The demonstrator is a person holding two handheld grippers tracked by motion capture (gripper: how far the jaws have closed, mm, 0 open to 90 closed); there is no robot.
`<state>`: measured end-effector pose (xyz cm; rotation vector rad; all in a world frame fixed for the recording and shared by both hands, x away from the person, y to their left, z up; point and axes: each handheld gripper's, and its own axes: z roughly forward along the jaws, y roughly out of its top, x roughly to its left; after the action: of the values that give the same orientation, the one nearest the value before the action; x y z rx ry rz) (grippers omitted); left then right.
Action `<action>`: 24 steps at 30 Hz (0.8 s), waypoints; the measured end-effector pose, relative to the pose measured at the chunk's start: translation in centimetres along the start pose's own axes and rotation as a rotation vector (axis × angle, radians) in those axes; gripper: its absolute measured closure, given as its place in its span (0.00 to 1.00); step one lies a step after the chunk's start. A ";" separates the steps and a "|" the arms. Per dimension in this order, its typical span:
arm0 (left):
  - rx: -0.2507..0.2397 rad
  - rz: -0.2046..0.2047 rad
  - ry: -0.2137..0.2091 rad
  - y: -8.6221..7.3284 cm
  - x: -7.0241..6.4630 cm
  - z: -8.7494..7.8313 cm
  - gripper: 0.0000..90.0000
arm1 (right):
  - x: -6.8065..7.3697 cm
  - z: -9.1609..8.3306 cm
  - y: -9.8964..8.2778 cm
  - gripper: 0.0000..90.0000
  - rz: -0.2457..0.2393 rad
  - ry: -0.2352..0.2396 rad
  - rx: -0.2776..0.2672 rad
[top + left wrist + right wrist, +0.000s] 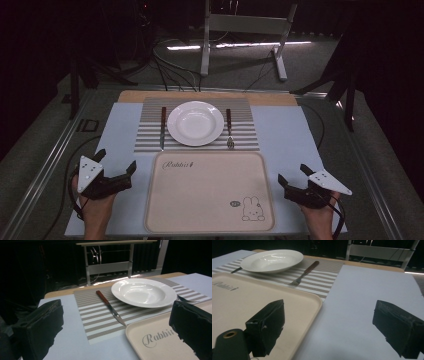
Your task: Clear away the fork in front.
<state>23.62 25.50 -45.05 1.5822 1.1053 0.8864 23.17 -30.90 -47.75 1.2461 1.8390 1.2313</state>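
A white plate (195, 123) sits on a striped placemat (150, 136) at the far middle of the table. A knife (162, 127) with a red-brown handle lies left of the plate, a fork (229, 129) lies right of it. Nearer me lies an empty beige tray (208, 193) printed with "Rabbit" and a rabbit drawing. My left gripper (116, 160) rests left of the tray, open, nothing between its jaws. My right gripper (294, 174) rests right of the tray, open and empty too. In the left gripper view the knife (110, 308) and plate (143, 292) lie ahead.
A pale blue sheet (285, 135) covers the table around the mat and tray. Beyond the table's far wooden edge (210, 95) stand a white metal frame (245, 30) and floor cables. Metal rails run along both table sides.
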 end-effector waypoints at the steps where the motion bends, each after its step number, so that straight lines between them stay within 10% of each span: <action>1: 0.000 0.000 0.000 0.0 0.0 0.0 0.00 | 0.0 0.0 0.0 0.12 0.000 0.000 0.000; 14: 0.013 -0.025 -0.007 -0.3 -0.2 0.6 0.00 | 0.5 2.3 3.4 0.12 0.072 0.040 0.022; 24: 0.022 -0.029 -0.005 -0.5 -0.3 0.9 0.00 | 1.5 3.9 6.6 0.12 0.020 0.076 0.009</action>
<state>24.25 25.02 -45.74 1.5816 1.1349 0.8537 28.38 -27.20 -43.22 1.2406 1.8929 1.2985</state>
